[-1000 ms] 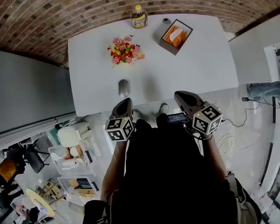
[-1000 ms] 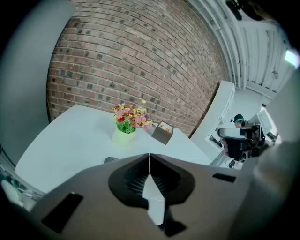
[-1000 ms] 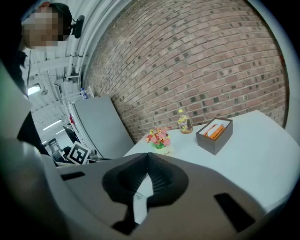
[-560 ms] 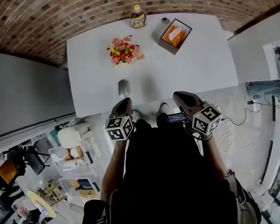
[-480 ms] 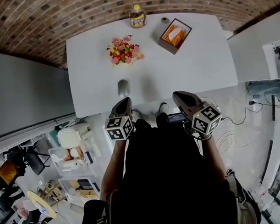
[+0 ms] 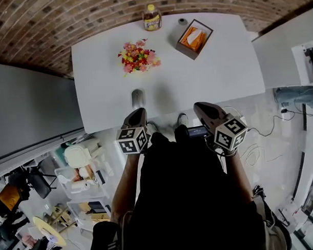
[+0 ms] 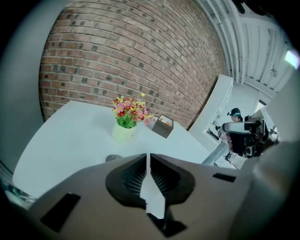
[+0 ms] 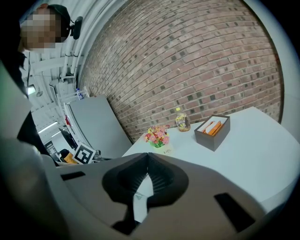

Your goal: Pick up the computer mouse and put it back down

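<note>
Head view: I hold both grippers in front of my body, at the near edge of the white table (image 6: 211,74).

My left gripper (image 6: 138,114) is clenched on nothing. The left gripper view shows only a thin slit between its ribbed pads (image 7: 133,174). In the head view it sits just on my side of the mouse (image 6: 138,98). In the left gripper view the mouse lies ahead and left of the jaws, not between them.

The mouse rests flat on the table close to the near edge, apart from the pot of flowers (image 6: 139,57) farther in.

My right gripper (image 6: 201,108) is likewise clenched and empty, its tips meeting in the right gripper view. It hangs at the table's near edge, well right of the mouse.

At the far side stand a bottle (image 6: 152,18) and an open box (image 6: 195,39) with orange contents.
</note>
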The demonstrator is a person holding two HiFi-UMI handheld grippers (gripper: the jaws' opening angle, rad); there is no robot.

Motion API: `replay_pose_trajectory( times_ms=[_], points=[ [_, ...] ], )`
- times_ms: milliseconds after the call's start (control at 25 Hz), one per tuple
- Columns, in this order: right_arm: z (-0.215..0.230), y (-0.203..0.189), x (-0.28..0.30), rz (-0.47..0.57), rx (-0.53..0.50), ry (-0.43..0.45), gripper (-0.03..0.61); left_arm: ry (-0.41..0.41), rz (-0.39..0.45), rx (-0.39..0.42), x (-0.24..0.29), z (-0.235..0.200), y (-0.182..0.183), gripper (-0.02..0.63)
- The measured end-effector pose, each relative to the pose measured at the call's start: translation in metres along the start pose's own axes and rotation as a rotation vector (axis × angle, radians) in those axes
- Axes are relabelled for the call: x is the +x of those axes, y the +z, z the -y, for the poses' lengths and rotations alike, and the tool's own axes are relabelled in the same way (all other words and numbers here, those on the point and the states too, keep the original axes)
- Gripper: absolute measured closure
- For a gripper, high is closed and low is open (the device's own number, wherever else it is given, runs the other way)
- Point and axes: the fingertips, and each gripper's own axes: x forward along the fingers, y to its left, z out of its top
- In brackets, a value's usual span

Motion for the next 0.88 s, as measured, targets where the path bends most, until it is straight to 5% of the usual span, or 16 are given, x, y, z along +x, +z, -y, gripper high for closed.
replay_pose_trajectory(
  times_ms=[280,440,880],
  points=[
    [0.0,-0.003,-0.001,-0.002,0.005,-0.026,0.561,0.011,-0.037,0.029,0.008,-0.014,-0.008,0.589],
    [0.001,-0.005,-0.003,-0.002,0.011,-0.043,0.561,-0.008,-0.086,0.041,0.015,-0.018,-0.016,0.511],
    [0.005,-0.008,-0.007,-0.007,0.026,-0.075,0.562,0.057,-0.168,0.084,0.032,-0.043,-0.034,0.439]
  ],
)
